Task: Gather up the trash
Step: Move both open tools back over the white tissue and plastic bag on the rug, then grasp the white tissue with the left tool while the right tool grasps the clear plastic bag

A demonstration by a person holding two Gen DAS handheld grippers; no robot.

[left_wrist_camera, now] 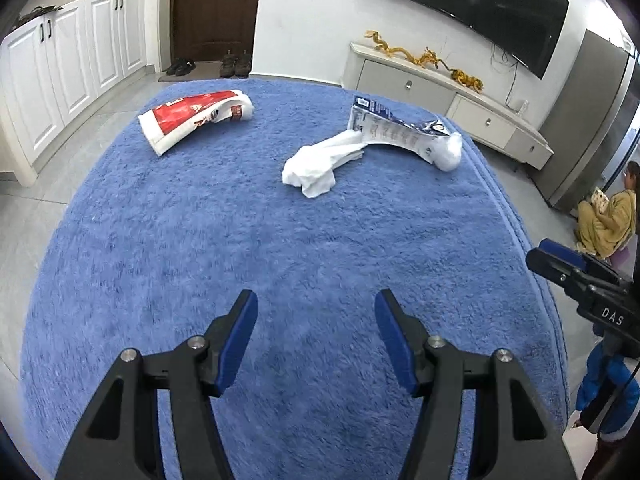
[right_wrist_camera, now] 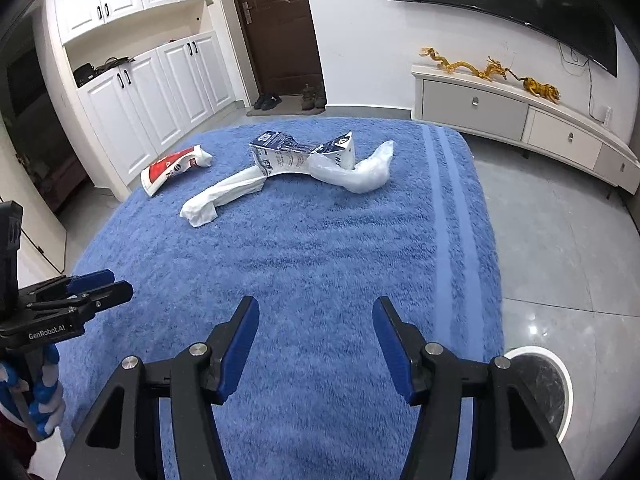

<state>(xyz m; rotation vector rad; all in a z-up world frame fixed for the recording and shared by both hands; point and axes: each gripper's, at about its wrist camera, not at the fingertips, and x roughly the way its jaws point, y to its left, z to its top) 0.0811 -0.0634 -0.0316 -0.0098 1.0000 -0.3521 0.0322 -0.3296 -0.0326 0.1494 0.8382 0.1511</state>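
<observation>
Several pieces of trash lie at the far side of a blue rug (left_wrist_camera: 240, 240). A red and white wrapper (left_wrist_camera: 192, 118) lies far left, also seen in the right wrist view (right_wrist_camera: 174, 168). A crumpled white tissue (left_wrist_camera: 320, 166) (right_wrist_camera: 220, 196) lies in the middle. A flattened blue and white carton (left_wrist_camera: 392, 130) (right_wrist_camera: 296, 154) lies beside a clear plastic bag (left_wrist_camera: 450, 152) (right_wrist_camera: 360, 174). My left gripper (left_wrist_camera: 316, 320) is open and empty above the rug's near part. My right gripper (right_wrist_camera: 316, 324) is open and empty, well short of the trash.
A round bin with a white rim (right_wrist_camera: 560, 384) stands on the tiled floor right of the rug (right_wrist_camera: 320, 260). A low TV cabinet (right_wrist_camera: 520, 120) lines the right wall, white cupboards (right_wrist_camera: 160, 92) the left. A person (left_wrist_camera: 608, 216) sits on the floor at the right.
</observation>
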